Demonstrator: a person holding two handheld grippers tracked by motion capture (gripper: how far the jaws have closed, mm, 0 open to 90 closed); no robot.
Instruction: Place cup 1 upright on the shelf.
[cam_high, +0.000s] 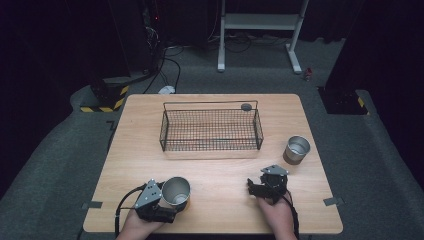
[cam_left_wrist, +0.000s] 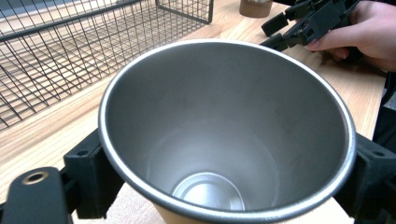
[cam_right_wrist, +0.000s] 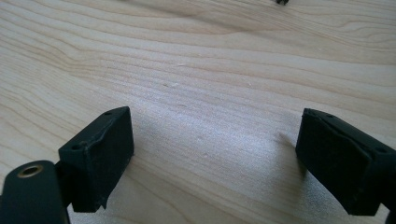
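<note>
A steel cup (cam_high: 176, 192) is gripped between the jaws of the left gripper (cam_high: 167, 204) at the near left of the table (cam_high: 220, 170); nothing is seen inside it. A second steel cup (cam_high: 297, 149) stands at the right, beside the wire basket (cam_high: 210, 129). The right gripper (cam_high: 256, 188) is held wide apart over bare wood.

High overhead view, 2 close gripper views

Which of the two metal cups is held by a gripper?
The near-left cup, between the jaws of the left gripper, which press on its sides. The other cup stands free at the table's right, beside the basket.
</note>
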